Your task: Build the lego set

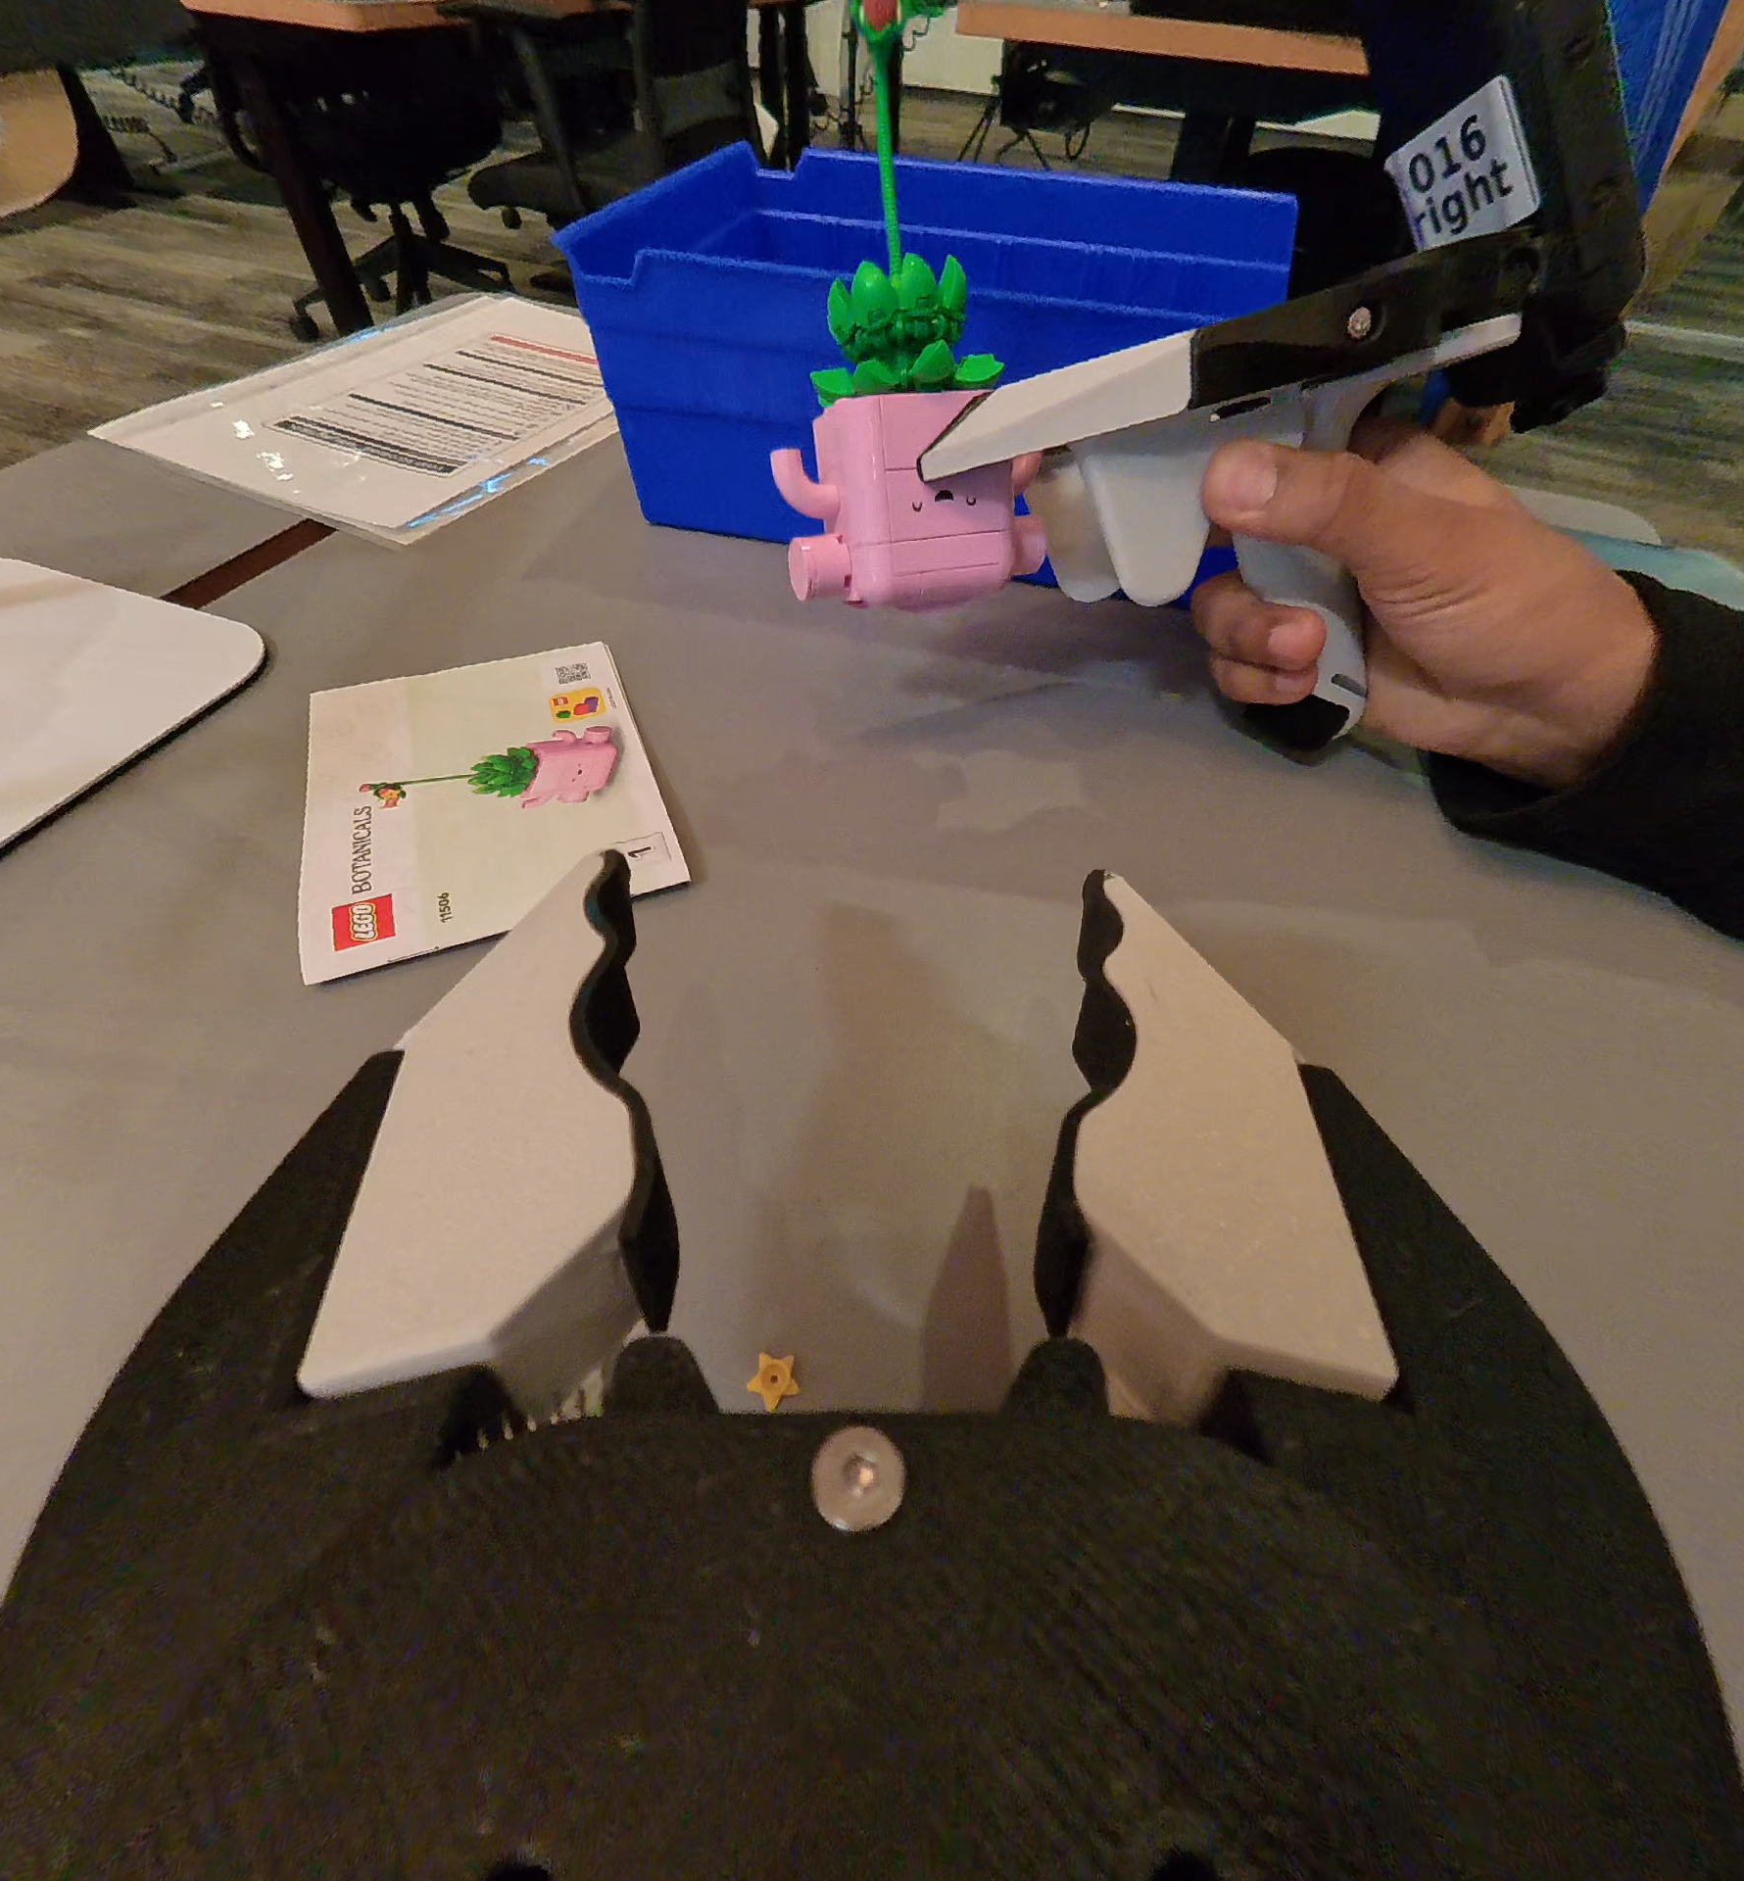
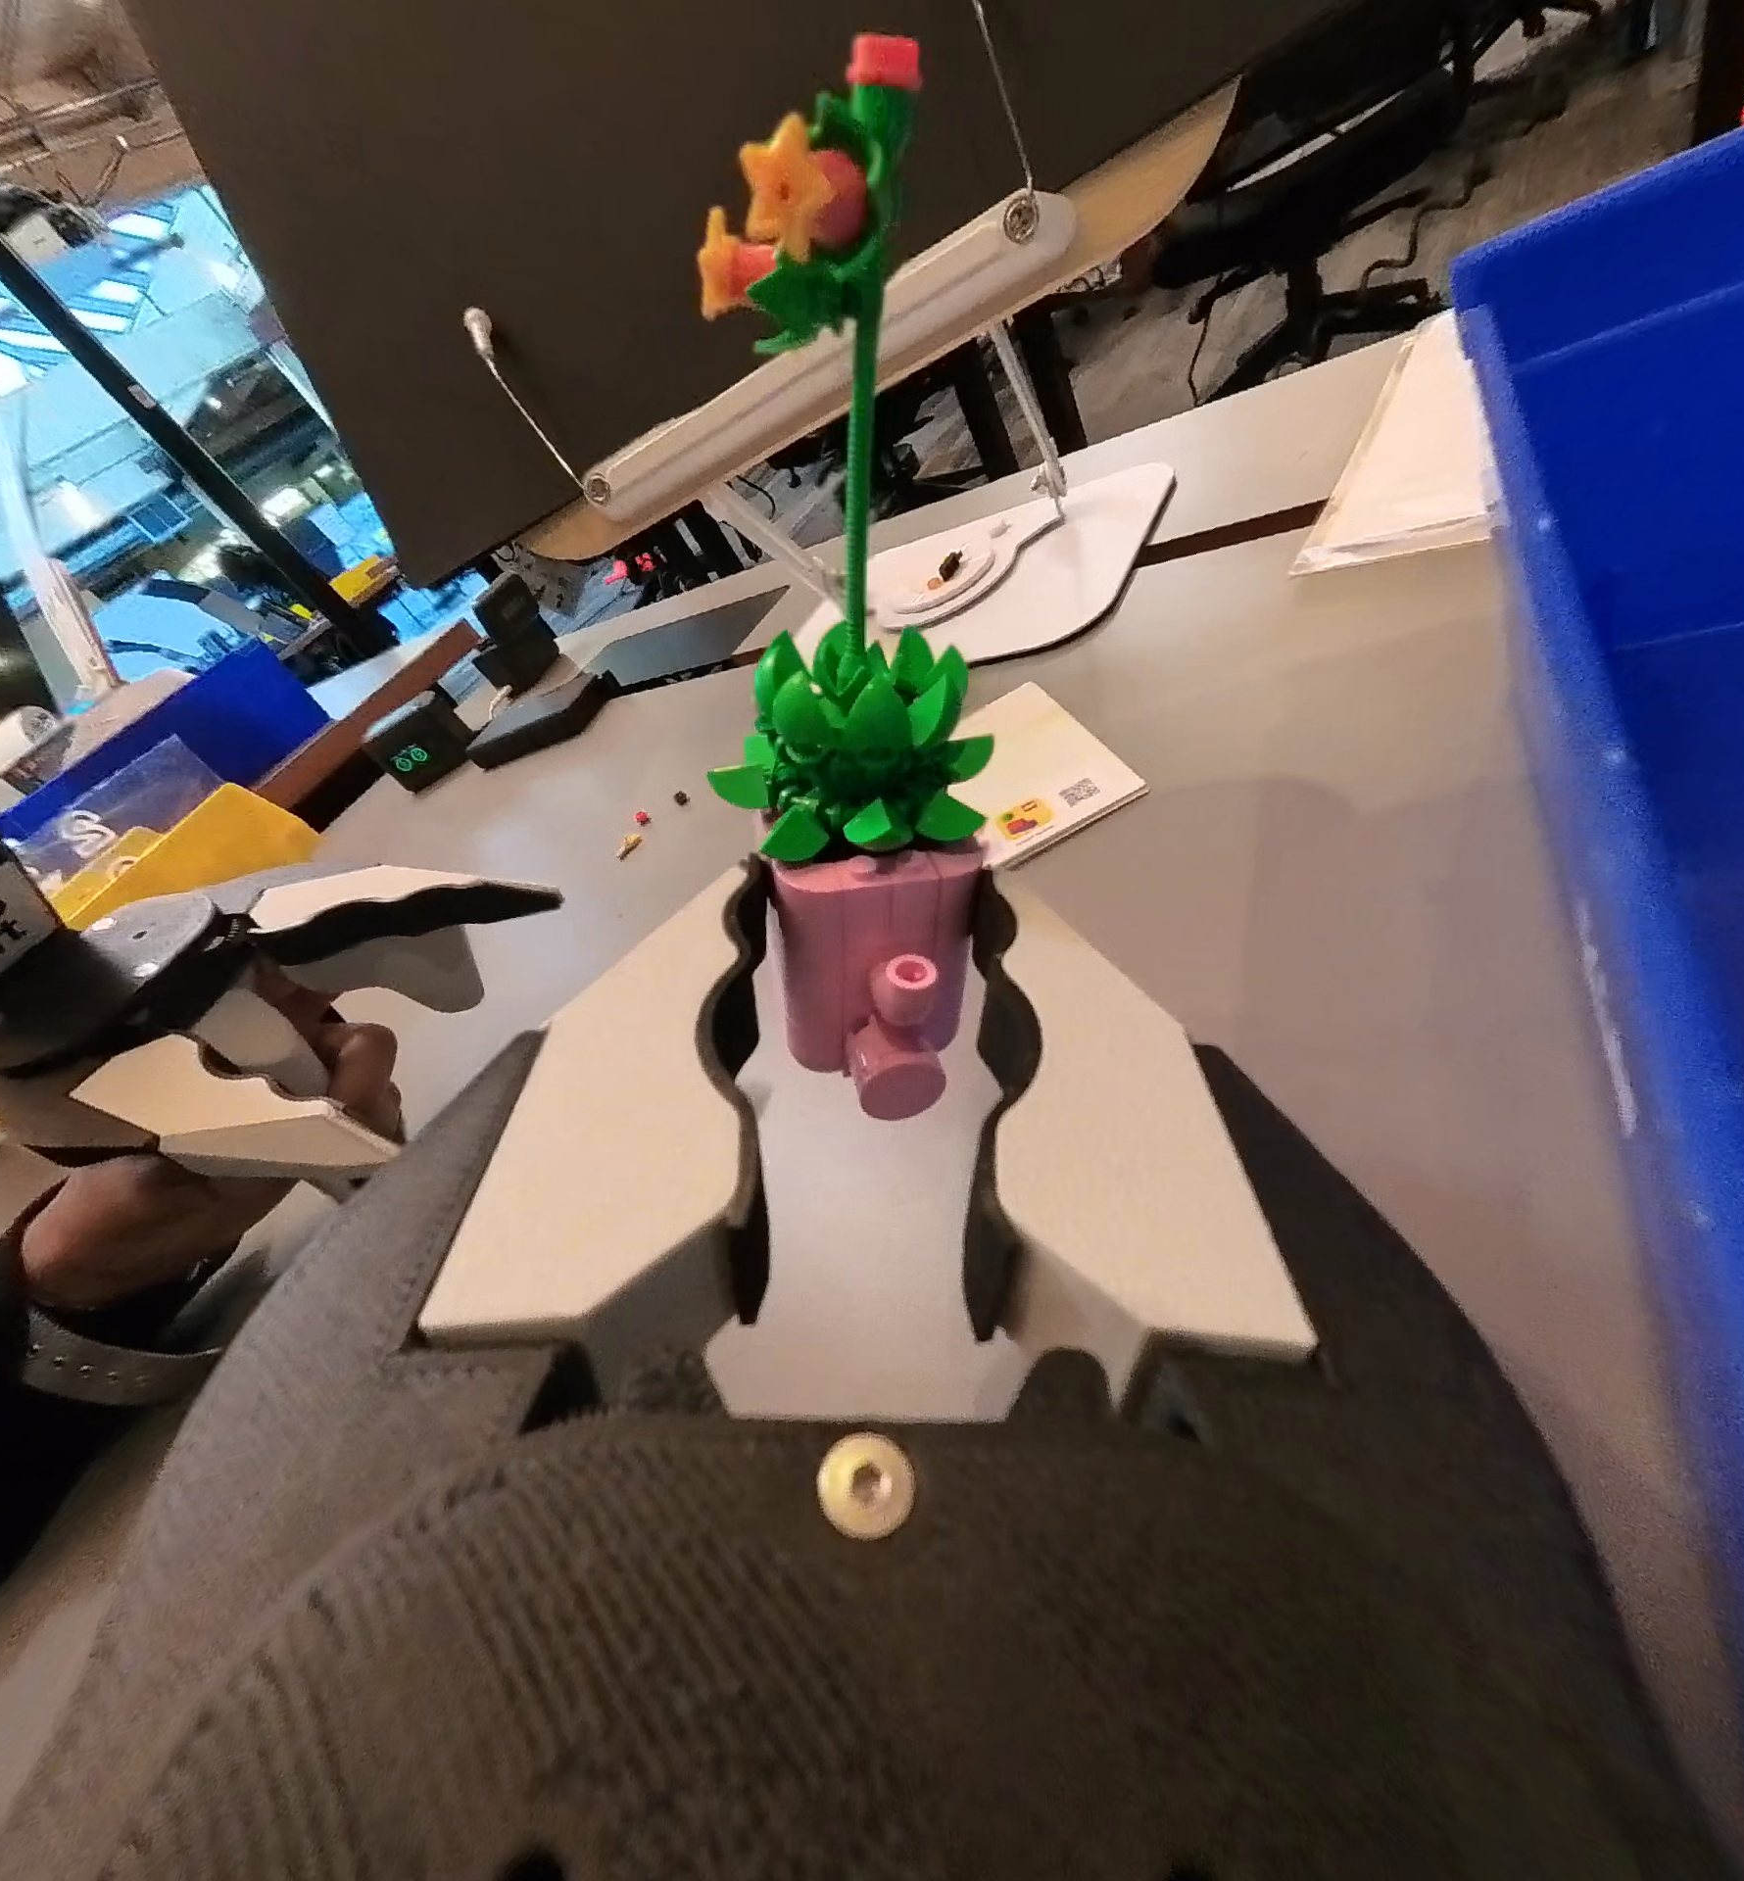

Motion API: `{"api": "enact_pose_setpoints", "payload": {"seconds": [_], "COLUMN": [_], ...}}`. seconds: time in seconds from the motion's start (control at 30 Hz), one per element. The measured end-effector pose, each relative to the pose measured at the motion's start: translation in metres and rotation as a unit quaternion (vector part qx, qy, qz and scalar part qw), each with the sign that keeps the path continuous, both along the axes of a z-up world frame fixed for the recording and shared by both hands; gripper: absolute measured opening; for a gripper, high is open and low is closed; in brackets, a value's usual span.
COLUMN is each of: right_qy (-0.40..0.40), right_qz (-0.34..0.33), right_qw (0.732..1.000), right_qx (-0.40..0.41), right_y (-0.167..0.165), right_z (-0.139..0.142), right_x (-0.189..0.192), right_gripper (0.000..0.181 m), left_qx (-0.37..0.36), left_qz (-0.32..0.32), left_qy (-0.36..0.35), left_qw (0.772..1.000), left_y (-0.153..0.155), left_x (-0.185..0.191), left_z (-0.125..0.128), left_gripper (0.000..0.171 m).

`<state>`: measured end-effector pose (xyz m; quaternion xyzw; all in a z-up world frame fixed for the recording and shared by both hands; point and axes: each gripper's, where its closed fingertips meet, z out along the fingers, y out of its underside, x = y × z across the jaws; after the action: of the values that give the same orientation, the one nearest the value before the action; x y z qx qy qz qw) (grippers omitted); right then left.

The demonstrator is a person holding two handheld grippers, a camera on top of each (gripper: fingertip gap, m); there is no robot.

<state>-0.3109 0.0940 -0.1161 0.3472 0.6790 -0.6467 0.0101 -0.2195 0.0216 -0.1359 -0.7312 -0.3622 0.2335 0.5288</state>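
gripping lego plant (image 2: 873, 967), right jaws' tips

Pink pot (image 2: 873, 967) with green leaves (image 2: 853, 758), orange-and-red flowers (image 2: 797, 204), blue bin (image 1: 949, 336), grey table (image 1: 848, 794)

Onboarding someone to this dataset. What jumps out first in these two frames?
The pink pot model with green leaves and a tall flowering stem, held off the grey table in the right gripper, whose jaws close on its sides. Right behind it sits a big blue bin. Nearer, the left gripper hangs with jaws spread and empty, a tiny yellow star piece below them and the instruction booklet to its left.
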Motion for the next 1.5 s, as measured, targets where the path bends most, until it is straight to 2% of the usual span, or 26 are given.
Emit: {"api": "enact_pose_setpoints", "payload": {"seconds": [0.2, 0.43, 0.6, 0.77, 0.97, 1.17, 1.27, 1.4, 1.5], "right_qy": [0.001, 0.027, 0.04, 0.034, 0.038, 0.057, 0.071, 0.094, 0.103], "right_qz": [0.05, 0.164, 0.227, 0.253, 0.25, 0.22, 0.176, 0.074, 0.005], "right_qw": [0.994, 0.96, 0.937, 0.924, 0.926, 0.944, 0.963, 0.988, 0.994], "right_qx": [-0.096, -0.224, -0.262, -0.286, -0.279, -0.238, -0.192, -0.101, -0.024], "right_y": [-0.004, -0.005, -0.005, -0.003, -0.007, -0.013, -0.013, -0.01, -0.003], "right_z": [0.027, 0.07, 0.085, 0.092, 0.089, 0.078, 0.067, 0.043, 0.023], "right_x": [0.014, 0.052, 0.073, 0.078, 0.078, 0.069, 0.059, 0.03, 0.009], "right_gripper": [0.039, 0.038, 0.037, 0.037, 0.037, 0.037, 0.037, 0.038, 0.038], "left_qx": [-0.006, -0.009, -0.006, 0.002, 0.036, 0.087, 0.09, 0.088, 0.079], "left_qz": [-0.001, -0.002, -0.007, -0.017, -0.028, -0.026, -0.017, -0.016, -0.015], "left_qy": [-0.003, -0.003, 0.0, 0.004, 0.003, -0.008, -0.011, -0.015, -0.017], "left_qw": [1.0, 1.0, 1.0, 1.0, 0.999, 0.996, 0.996, 0.996, 0.997], "left_y": [0.001, 0.002, 0.005, 0.012, 0.016, 0.011, 0.006, 0.007, 0.007], "left_x": [0.0, 0.0, 0.001, 0.003, 0.005, 0.004, 0.002, 0.001, 0.001], "left_z": [-0.002, -0.003, -0.001, 0.002, 0.009, 0.016, 0.014, 0.012, 0.008], "left_gripper": [0.086, 0.086, 0.085, 0.083, 0.08, 0.077, 0.077, 0.077, 0.077]}}
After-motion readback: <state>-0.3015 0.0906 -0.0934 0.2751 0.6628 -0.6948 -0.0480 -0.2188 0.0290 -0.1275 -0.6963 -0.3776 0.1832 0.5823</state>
